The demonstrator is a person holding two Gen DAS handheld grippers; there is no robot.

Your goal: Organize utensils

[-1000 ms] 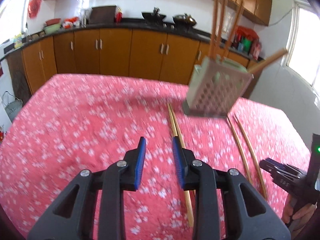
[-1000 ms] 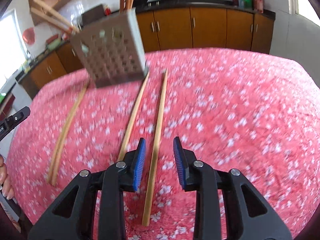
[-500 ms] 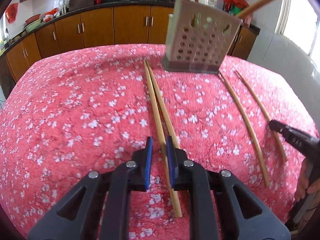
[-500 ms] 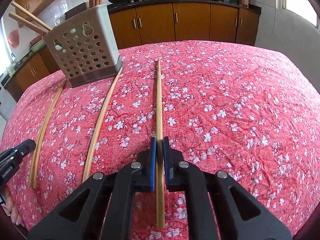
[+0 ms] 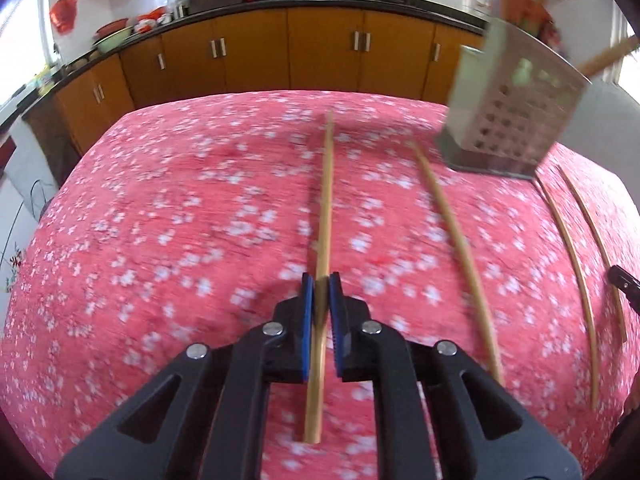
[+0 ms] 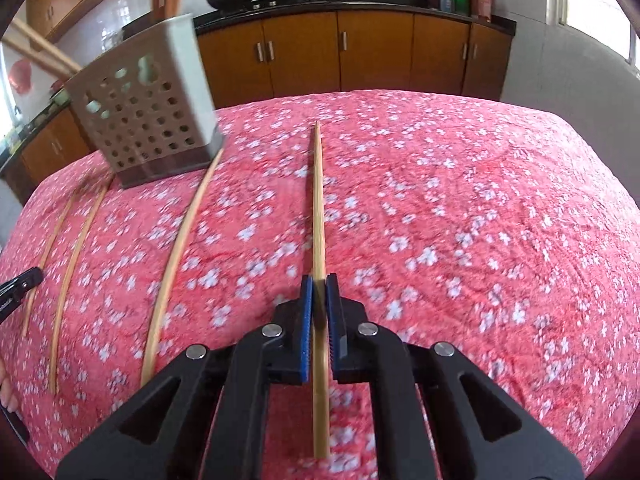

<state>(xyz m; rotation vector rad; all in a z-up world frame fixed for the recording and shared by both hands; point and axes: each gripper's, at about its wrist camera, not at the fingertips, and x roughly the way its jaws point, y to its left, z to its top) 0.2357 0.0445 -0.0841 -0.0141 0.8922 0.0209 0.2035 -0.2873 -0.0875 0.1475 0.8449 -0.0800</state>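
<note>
Table [image 5: 168, 208], under a red flowered cloth: bears everything below.

Utensil holder [image 6: 148, 120], pale, perforated, upright at the far side of the table; several chopsticks already stand in it.

Left gripper [image 5: 320, 300]: jaws clamped on a chopstick [image 5: 326, 200] near its near end, the far tip pointing across the cloth.

Right gripper [image 6: 319, 300]: jaws likewise clamped on the rightmost chopstick [image 6: 318, 208], gripped near its near end.

Loose chopsticks: one [image 5: 456, 248] beside the left gripper's, one [image 6: 180, 248] beside the right's, both flat on the cloth near the holder.

Step in hand, as I judge it: both sticks gripped, neither yet in the holder. Next calls for lifting each clear, tipping it upright and lowering it into the holder's open top, one hand at a time so they don't cross.
</note>
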